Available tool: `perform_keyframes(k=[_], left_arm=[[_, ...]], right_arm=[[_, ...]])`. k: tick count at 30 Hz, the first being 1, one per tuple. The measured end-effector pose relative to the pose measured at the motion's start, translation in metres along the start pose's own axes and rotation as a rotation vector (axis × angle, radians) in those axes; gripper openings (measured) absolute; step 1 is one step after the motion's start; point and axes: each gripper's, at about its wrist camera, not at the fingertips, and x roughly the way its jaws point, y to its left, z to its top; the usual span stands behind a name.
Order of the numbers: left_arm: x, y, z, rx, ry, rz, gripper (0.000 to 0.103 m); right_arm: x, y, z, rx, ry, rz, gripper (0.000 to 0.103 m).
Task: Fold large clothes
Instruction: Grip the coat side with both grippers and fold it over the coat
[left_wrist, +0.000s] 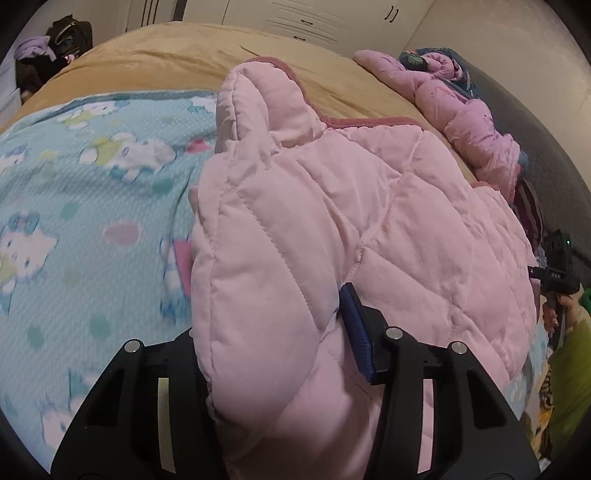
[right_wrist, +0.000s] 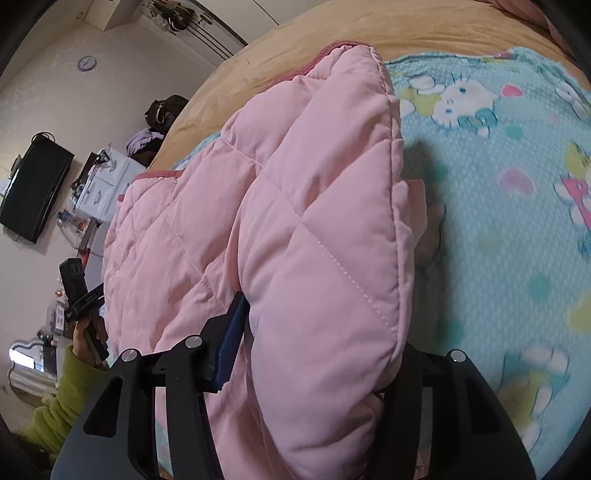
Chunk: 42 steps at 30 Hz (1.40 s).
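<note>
Both grippers, left and right, clamp folds of the pink jacket (quilted) over the blue blanket.

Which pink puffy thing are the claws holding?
The pale pink quilted jacket with the dark pink trim. Both claws pinch it. The other, crumpled pink garment lies untouched by the bed's far edge.

A home bedroom: a bed with a cartoon-cat blanket, white wardrobe doors at the far wall, and a wall-mounted television.
</note>
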Motion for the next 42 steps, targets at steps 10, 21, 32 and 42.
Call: perform_keyframes(k=[10,21,32,42], left_arm=[[-0.042,-0.006,-0.059,0.016,-0.007,0.018,0.04],[-0.05,-0.009,-0.075,-0.008,-0.026,0.047,0.04],[-0.04,-0.014,-0.073,-0.019,-0.017,0.09,0.042],[-0.038,-0.016,-0.071,-0.024,-0.011,0.092,0.043]], right_arm=[[-0.023,0.01,-0.055,-0.025,-0.008,0.008,0.05],[-0.024,0.021,-0.069,-0.057,-0.035,-0.068,0.05],[-0.007,0.021,-0.078,-0.049,-0.054,-0.183,0.059],[-0.01,0.018,-0.089,0.045,-0.118,-0.339,0.092]])
